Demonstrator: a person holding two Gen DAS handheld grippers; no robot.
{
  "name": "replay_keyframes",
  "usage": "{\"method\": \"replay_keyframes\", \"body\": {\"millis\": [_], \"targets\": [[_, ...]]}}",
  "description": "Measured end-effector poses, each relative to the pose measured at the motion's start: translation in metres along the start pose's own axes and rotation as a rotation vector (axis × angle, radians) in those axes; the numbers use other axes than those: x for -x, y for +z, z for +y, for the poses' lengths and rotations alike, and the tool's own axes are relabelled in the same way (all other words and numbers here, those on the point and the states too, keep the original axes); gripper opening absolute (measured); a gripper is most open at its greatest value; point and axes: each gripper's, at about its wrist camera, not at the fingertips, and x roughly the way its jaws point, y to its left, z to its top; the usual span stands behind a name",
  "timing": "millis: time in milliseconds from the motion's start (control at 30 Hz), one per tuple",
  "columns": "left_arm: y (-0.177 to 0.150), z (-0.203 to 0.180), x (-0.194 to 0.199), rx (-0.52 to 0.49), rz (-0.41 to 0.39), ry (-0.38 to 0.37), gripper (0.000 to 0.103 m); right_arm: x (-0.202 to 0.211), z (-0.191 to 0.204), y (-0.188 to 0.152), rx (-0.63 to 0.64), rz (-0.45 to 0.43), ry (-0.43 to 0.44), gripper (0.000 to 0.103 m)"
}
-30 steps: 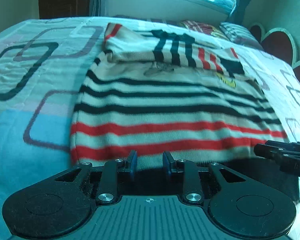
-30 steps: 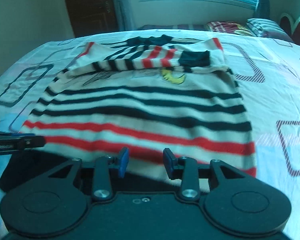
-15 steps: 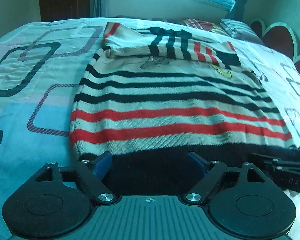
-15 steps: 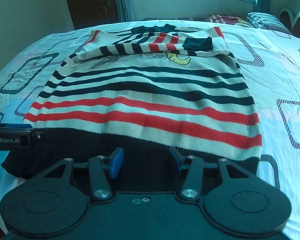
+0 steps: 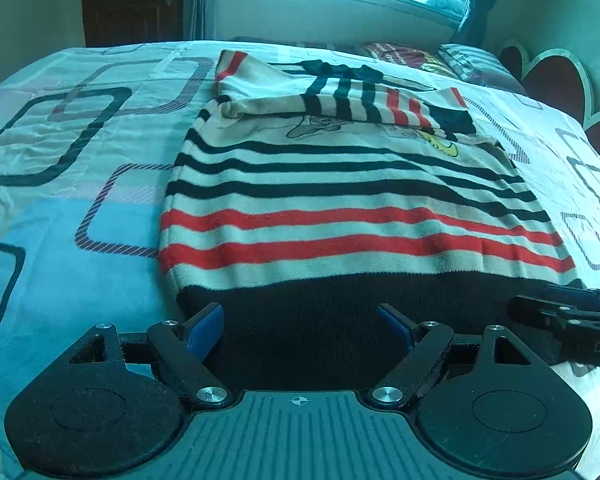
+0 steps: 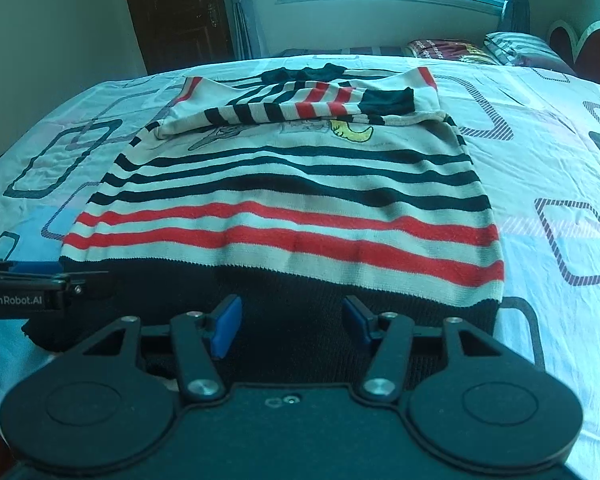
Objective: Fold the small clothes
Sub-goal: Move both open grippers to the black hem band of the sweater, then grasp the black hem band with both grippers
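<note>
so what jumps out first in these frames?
The striped sweater lies flat mid-bed, red and black bands, both sleeves folded across its chest. Its black hem sits between the blue pads of the left tool, open wide; the right tool is also open over it. The patterned bedsheet fills the rest.

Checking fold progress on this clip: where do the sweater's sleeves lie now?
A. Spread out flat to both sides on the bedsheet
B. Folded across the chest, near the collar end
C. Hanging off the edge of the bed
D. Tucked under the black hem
B: the striped sleeves lie folded across the sweater's upper chest, far from the black hem.
</note>
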Motion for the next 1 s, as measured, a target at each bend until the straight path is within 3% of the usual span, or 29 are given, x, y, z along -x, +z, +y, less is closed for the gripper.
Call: {"method": "replay_keyframes", "body": {"millis": [267,467,567,700,867,933,1000], "targets": [[-0.013,0.004,-0.003,-0.021,0.012,0.007,0.082,-0.007,-0.004,-0.012,-0.003,0.048,-0.015,0.056],[-0.017,0.033,0.012,0.069,-0.006,0.05,0.082,0.013,-0.031,-0.017,-0.066,0.01,-0.066,0.058],[-0.024,0.052,0.005,0.142,0.039,0.012,0.082,0.017,-0.052,-0.023,-0.115,0.019,-0.106,0.058],[-0.027,0.054,0.005,0.152,0.028,-0.073,0.082,0.018,-0.068,-0.027,-0.169,0.023,-0.134,0.058],[-0.026,0.047,-0.001,0.168,0.042,-0.165,0.062,0.019,-0.08,-0.033,-0.249,0.026,-0.141,0.058],[-0.024,0.048,-0.003,0.178,0.048,-0.185,0.048,0.019,-0.082,-0.036,-0.273,0.025,-0.129,0.056],[-0.022,0.049,-0.005,0.204,0.056,-0.21,0.041,0.02,-0.082,-0.037,-0.28,0.027,-0.108,0.045]]}}
